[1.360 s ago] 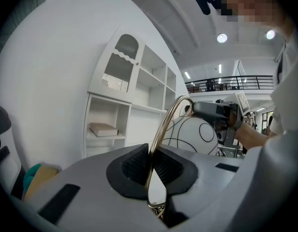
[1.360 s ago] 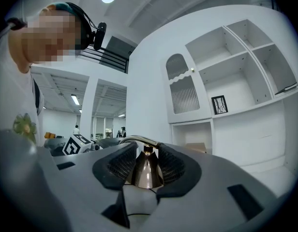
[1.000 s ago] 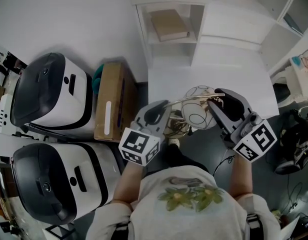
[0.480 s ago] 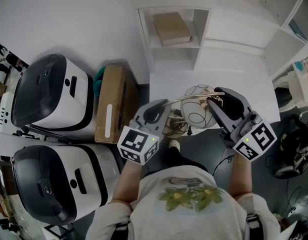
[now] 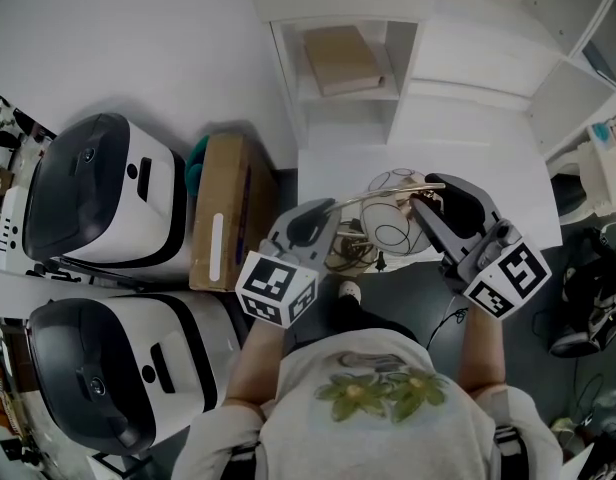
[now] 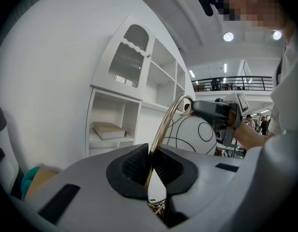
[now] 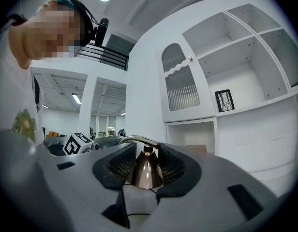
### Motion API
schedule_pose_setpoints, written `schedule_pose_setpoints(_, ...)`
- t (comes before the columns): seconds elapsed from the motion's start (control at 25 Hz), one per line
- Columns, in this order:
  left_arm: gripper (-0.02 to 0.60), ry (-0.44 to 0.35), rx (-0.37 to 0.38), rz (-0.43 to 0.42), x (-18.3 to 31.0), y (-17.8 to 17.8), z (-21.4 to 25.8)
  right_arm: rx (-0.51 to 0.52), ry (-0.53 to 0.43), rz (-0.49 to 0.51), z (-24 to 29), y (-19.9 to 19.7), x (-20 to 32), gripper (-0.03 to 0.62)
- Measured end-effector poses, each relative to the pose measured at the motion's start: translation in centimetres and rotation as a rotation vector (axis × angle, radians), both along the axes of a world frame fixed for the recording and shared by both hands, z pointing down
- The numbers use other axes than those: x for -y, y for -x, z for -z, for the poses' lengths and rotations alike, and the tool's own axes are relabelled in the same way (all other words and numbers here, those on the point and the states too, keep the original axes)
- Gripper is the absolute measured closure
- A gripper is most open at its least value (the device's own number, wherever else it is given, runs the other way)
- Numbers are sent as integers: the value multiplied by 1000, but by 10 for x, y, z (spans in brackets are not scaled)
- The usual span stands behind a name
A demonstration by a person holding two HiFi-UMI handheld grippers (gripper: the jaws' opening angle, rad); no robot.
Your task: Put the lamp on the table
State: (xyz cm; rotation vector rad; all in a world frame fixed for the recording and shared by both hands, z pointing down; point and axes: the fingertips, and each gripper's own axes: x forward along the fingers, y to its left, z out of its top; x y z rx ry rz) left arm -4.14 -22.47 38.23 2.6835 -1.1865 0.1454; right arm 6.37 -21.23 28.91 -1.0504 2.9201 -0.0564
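The lamp has a white globe (image 5: 394,224) with thin black lines, a curved gold stem (image 5: 373,199) and a gold cone cap. It is held in the air over the near edge of the white table (image 5: 488,168). In the left gripper view my left gripper (image 6: 154,170) is shut on the gold stem (image 6: 167,120), with the globe (image 6: 193,134) beyond it. In the head view this gripper (image 5: 326,224) is left of the globe. My right gripper (image 7: 146,166) is shut on the gold cone cap (image 7: 146,172); in the head view it (image 5: 428,208) is at the globe's right.
Two large white-and-black machines (image 5: 98,193) (image 5: 108,368) stand at the left, with a cardboard box (image 5: 223,208) beside them. A white shelf unit (image 5: 288,58) holding a flat brown item (image 5: 338,53) stands behind the table. Dark gear (image 5: 588,288) lies on the floor at the right.
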Motion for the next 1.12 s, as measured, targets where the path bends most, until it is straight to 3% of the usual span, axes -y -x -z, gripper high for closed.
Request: schedule_pose_setpoints(1.12, 540, 69, 7, -8, 56, 4, -33, -19, 58, -9, -30, 7, 63, 439)
